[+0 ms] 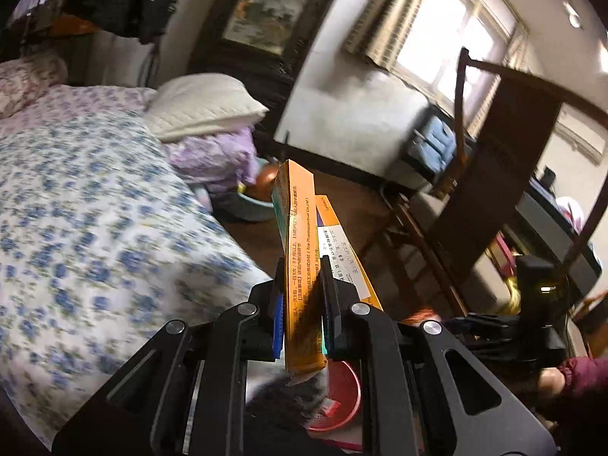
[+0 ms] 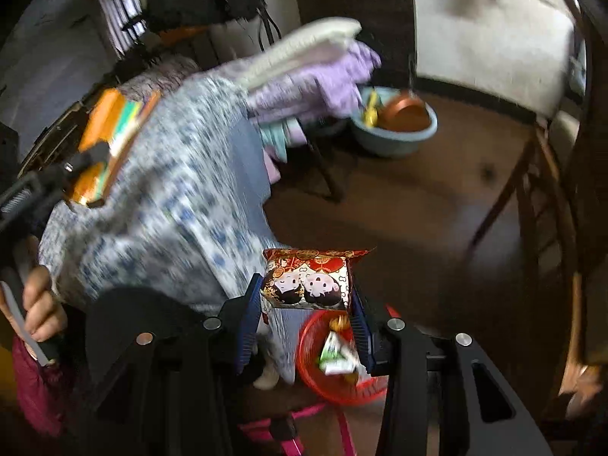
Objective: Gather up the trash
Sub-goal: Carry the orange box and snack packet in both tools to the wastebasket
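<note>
Lettering on the orange box (image 1: 302,266) held by the left gripper (image 1: 304,266) reads "Pharmaceutical Co.,Ltd." along one narrow side, beside columns of Chinese characters too blurred to read. One such box is clamped edge-on between the nearly closed jaws. A second orange carton (image 1: 344,243) with a white printed label stands just behind it, touching it; whether the pads also bear on this one cannot be told. In the right wrist view the same cartons (image 2: 110,140) show orange and green beside the left gripper (image 2: 89,157), above the edge of the bed.

The right gripper (image 2: 306,285) stands partly open, its blue pads (image 2: 249,315) pressed on either side of one red and white packet (image 2: 309,279). The packet bears two cartoon faces and gold ornament; no writing on it is legible.

One red basket (image 2: 307,357) stands on the brown floor (image 2: 437,209) directly below the packet, at the foot of the floral bedspread (image 2: 182,197). It holds several wrappers (image 2: 336,353), green, white and yellow; their count cannot be determined. The left wrist view shows the same basket's rim (image 1: 353,391) below the orange box.

One blue basin (image 2: 395,136) containing one copper-coloured bowl (image 2: 406,114) stands on the floor beyond the bed. One hand (image 2: 40,307) grips the left tool's handle.
</note>
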A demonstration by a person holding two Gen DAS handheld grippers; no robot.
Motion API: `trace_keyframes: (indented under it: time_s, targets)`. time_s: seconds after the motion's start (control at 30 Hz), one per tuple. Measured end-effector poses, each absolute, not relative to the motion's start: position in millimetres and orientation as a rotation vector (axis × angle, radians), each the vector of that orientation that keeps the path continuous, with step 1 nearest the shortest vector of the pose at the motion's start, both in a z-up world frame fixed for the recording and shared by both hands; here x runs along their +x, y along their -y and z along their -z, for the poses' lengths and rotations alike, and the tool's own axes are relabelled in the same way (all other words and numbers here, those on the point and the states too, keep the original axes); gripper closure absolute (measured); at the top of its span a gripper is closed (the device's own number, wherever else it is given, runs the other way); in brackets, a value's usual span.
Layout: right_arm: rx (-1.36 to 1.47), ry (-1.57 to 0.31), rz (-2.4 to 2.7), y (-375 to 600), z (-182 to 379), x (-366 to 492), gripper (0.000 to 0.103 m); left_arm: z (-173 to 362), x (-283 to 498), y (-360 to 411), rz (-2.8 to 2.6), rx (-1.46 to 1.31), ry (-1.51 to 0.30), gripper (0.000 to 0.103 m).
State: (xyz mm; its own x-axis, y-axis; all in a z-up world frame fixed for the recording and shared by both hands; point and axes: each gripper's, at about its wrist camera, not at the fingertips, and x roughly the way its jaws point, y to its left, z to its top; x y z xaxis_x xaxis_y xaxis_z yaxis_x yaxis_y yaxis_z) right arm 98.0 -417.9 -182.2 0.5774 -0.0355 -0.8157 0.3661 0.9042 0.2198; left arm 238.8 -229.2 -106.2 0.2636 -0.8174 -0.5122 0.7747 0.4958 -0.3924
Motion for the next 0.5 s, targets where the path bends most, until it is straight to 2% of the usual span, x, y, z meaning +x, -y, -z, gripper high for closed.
trace_keyframes:
  time_s: [0.4,0.5]
  targets:
    - [0.525,-1.111,0.287,436.2,267.4,95.3,0.060,132.4,194.7,295.2,1.184,0.150,-0.810,0.086]
    - [0.555,-1.149,0.299,441.6,279.3,97.3,0.057,138.5,186.6,306.4,1.190,0.194,-0.820,0.086]
